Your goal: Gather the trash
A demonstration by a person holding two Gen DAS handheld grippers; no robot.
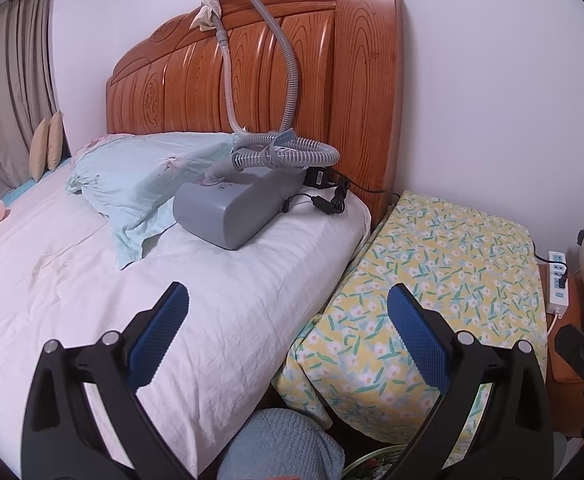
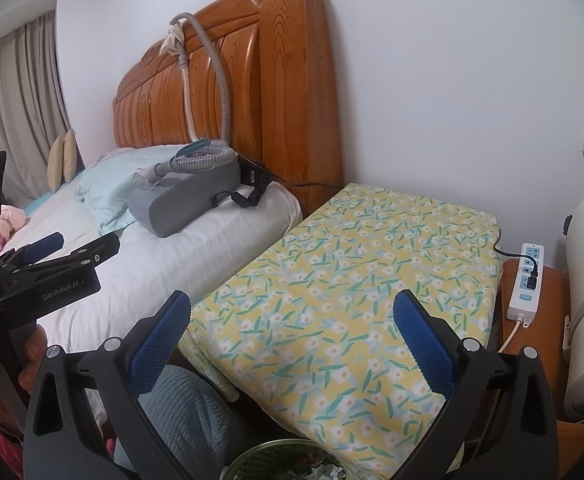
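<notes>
My left gripper (image 1: 288, 332) is open and empty, held above the near edge of the white bed (image 1: 92, 300). My right gripper (image 2: 292, 340) is open and empty above the floral-covered side table (image 2: 351, 300). The left gripper also shows from the side in the right wrist view (image 2: 52, 252). A green mesh basket (image 2: 276, 460) with scraps inside sits low at the bottom edge, below my right gripper. No loose trash shows on the bed or the table.
A grey breathing machine (image 1: 232, 208) with a ribbed hose (image 1: 284, 60) sits on the bed by a light blue pillow (image 1: 140, 184). The wooden headboard (image 1: 292, 80) stands behind. A white power strip (image 2: 525, 280) lies on an orange stand at right. A blue-clad knee (image 2: 188, 412) is below.
</notes>
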